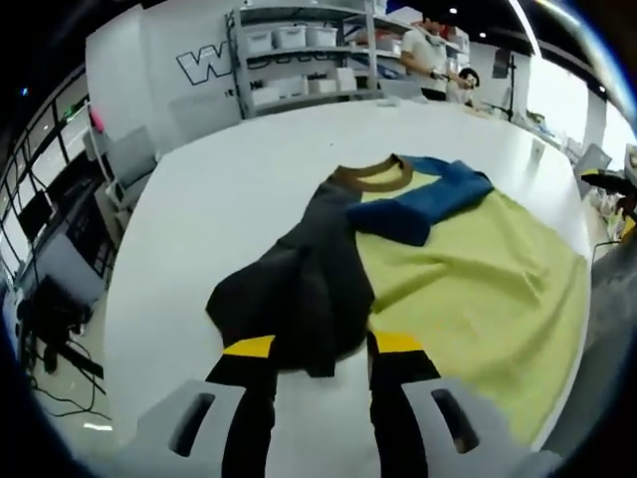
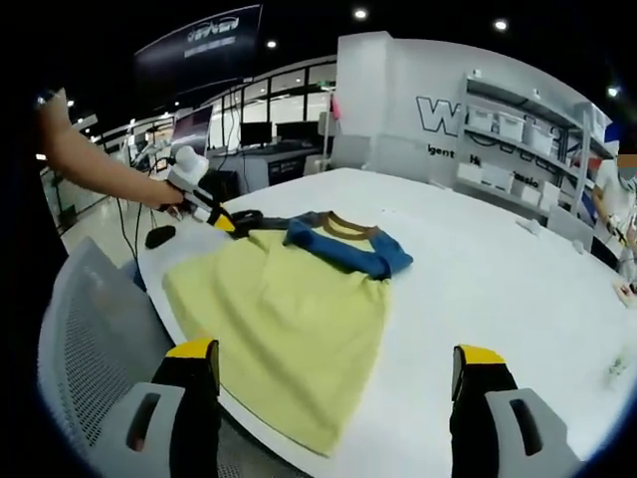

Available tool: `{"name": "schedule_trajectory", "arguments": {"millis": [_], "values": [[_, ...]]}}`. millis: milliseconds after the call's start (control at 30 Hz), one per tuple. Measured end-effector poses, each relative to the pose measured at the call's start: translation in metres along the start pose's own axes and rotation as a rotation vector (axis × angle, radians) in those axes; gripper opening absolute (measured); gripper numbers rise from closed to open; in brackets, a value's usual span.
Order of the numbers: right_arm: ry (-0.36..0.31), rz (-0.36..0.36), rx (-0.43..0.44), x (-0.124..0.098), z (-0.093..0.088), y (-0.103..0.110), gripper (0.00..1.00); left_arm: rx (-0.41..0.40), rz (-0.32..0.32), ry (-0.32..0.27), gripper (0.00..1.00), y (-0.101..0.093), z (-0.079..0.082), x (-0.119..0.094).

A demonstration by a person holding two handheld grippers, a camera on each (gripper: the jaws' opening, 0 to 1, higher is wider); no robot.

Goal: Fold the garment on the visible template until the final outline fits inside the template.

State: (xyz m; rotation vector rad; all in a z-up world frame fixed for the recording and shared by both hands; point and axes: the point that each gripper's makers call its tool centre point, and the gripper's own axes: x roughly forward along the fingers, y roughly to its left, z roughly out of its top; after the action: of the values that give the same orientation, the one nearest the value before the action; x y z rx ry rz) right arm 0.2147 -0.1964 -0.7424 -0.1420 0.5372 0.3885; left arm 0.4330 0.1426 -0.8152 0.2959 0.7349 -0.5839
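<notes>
Large open workroom, shelving with white bins along the far wall, desks with monitors further back. A broad white table carried the work.

The garment, a yellow shirt with a brown collar, lay flat just ahead of the left gripper. Its blue sleeve was already folded in across the chest. The dark grey sleeve was bunched between the left gripper's jaws; in the right gripper view that gripper sat at the shirt's far corner, closed down on the dark cloth and held by a person's hand.

The right gripper hung back off the table edge, jaws spread wide with nothing between them, the shirt's hem straight ahead of it.

Judged progress: early to middle. One sleeve in, the second in hand, the body not yet folded.

Hard to make out: no template outline was discernible on the table, so fit could not be judged. The hem overhung the near table edge in the right gripper view. How much cloth the left jaws pinched was hidden under the bunching. A mesh chair back sat left of the right gripper.
</notes>
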Motion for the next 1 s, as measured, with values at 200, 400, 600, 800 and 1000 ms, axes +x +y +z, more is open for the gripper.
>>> {"name": "schedule_trajectory", "arguments": {"millis": [200, 400, 600, 800, 1000], "values": [[0.005, -0.001, 0.01, 0.001, -0.003, 0.003, 0.95, -0.039, 0.008, 0.018, 0.26, 0.004, -0.003, 0.003], [0.01, -0.008, 0.006, 0.002, -0.005, 0.003, 0.94, -0.09, 0.001, 0.0, 0.04, 0.002, 0.001, -0.004], [0.006, -0.008, 0.011, 0.002, -0.003, 0.003, 0.94, -0.104, -0.002, -0.002, 0.04, -0.003, 0.003, -0.013], [-0.02, 0.0, 0.002, 0.002, 0.0, 0.007, 0.99, -0.113, -0.01, -0.051, 0.03, -0.009, 0.021, -0.025], [-0.013, 0.008, -0.015, 0.004, -0.001, 0.011, 0.99, -0.156, -0.015, -0.119, 0.03, -0.007, 0.045, -0.033]]}}
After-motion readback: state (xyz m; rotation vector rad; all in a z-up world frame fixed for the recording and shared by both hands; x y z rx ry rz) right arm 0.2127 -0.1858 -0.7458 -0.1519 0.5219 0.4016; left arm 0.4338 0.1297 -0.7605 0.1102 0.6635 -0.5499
